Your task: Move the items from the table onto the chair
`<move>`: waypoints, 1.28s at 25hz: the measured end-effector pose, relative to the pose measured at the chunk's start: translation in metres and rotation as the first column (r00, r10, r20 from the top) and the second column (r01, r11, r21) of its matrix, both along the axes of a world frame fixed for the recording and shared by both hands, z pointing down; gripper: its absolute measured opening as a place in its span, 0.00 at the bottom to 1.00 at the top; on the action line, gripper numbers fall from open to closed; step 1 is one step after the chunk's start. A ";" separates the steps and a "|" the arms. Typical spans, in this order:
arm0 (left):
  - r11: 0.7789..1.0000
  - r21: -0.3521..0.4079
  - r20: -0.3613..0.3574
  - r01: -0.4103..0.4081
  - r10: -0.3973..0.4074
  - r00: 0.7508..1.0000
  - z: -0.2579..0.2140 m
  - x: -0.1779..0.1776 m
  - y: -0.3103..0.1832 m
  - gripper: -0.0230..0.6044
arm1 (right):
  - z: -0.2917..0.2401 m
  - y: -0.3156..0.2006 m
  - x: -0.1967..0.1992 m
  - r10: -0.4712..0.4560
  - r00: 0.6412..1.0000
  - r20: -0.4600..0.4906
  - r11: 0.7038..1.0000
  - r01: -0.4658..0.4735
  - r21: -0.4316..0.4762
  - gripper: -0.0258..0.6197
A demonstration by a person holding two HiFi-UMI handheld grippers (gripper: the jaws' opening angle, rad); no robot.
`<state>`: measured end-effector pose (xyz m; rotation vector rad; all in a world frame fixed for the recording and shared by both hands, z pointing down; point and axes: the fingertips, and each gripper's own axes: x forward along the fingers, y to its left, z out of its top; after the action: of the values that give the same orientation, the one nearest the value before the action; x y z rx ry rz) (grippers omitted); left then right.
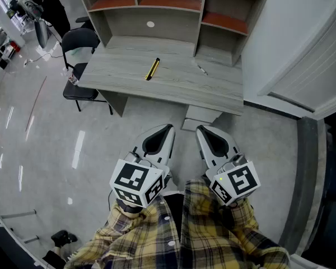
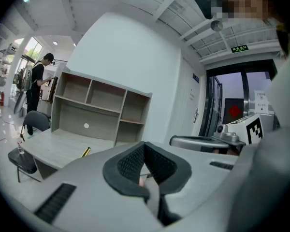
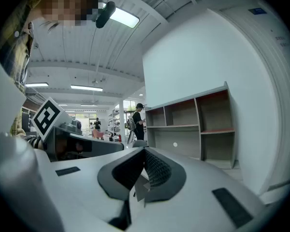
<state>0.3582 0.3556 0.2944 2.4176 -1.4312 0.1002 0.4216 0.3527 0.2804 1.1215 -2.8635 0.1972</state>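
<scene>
One yellow tool (image 1: 152,69) lies on grey desk (image 1: 173,86); black chair (image 1: 83,36) beside.

A: Where does the cutter (image 1: 152,69) lie?
B: On the table (image 1: 173,91), before the shelf unit (image 1: 151,24). A small item (image 1: 202,69) lies to its right, and the chair (image 1: 81,41) stands at the table's left end.

Green exit sign (image 2: 239,48) high over glazed door (image 2: 215,105) — white characters, too small to read. Red diamond-shaped sticker (image 2: 234,111) on door glass, print unreadable. White notice sheet (image 2: 261,100) beside it, lines illegible. Small blue plate (image 2: 195,77) next to door, and blue label (image 3: 257,11) high on white panel, both too small to read. Black-and-white square markers on left cube (image 1: 135,182) and right cube (image 1: 235,184) — patterns only, no letters.
</scene>
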 end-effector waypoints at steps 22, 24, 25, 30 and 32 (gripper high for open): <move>0.986 -0.138 -0.031 0.099 -0.104 0.994 0.058 -0.079 -0.059 0.04 | 0.056 -0.069 -0.033 0.048 0.998 -0.047 0.988 -0.055 -0.146 0.07; 0.983 -0.148 -0.027 0.110 -0.115 0.993 0.064 -0.087 -0.081 0.04 | 0.063 -0.092 -0.040 0.038 0.998 -0.049 0.986 -0.045 -0.159 0.07; 0.982 -0.153 -0.024 0.113 -0.118 0.993 0.066 -0.091 -0.094 0.04 | 0.065 -0.105 -0.045 0.032 0.998 -0.050 0.986 -0.039 -0.164 0.07; 0.982 -0.158 -0.004 0.100 -0.102 0.995 0.066 -0.101 -0.175 0.04 | 0.065 -0.182 -0.063 0.002 0.998 -0.057 0.986 -0.012 -0.168 0.07; 0.984 -0.154 0.006 0.094 -0.094 0.996 0.060 -0.102 -0.210 0.04 | 0.061 -0.213 -0.067 0.000 0.999 -0.052 0.985 -0.009 -0.170 0.07</move>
<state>0.2559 0.1460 0.3546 2.2225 -1.4768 0.1803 0.3551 0.1393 0.3414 1.0840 -2.7379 0.3990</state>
